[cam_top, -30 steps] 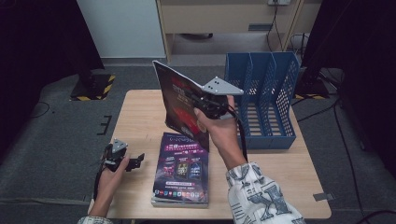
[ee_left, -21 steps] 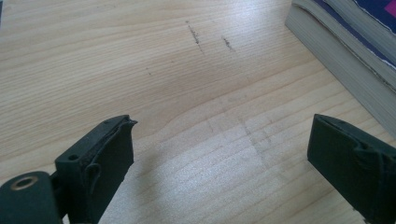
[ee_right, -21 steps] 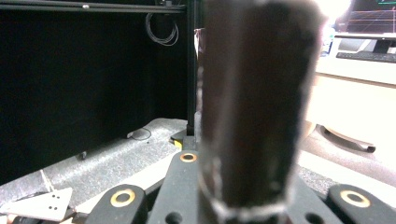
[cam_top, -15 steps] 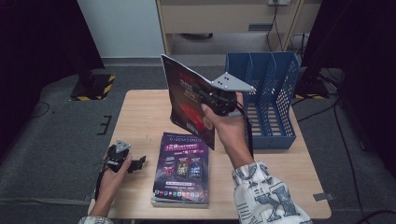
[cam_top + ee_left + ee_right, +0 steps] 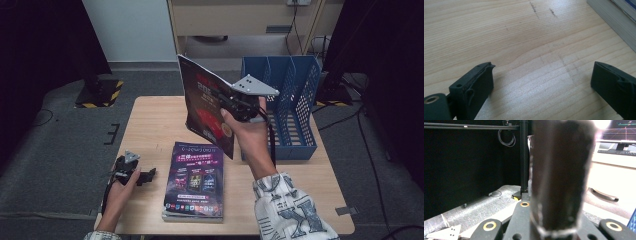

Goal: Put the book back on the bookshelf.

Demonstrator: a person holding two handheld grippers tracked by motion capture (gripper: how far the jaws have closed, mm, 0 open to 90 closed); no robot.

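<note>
My right gripper (image 5: 228,103) is shut on a dark red-and-black magazine (image 5: 204,105), which it holds upright above the middle of the table. In the right gripper view the magazine (image 5: 559,177) rises edge-on between the jaws of the right gripper (image 5: 554,231). A stack of magazines with a purple cover (image 5: 195,180) lies flat near the front edge. To the stack's left, my left gripper (image 5: 146,176) rests low on the wood. In its own view the left gripper (image 5: 542,77) stands open over bare table (image 5: 511,37), with the stack's page edges (image 5: 614,22) at the upper right.
A blue mesh file rack (image 5: 292,107) with upright dividers stands on the table's right side, just right of the held magazine. The light wooden table (image 5: 150,120) is bare at its left rear. Grey floor and a cabinet lie beyond.
My right hand has carried the upright magazine a little to the right and up, closer to the blue rack. The left gripper has stayed where it was.
</note>
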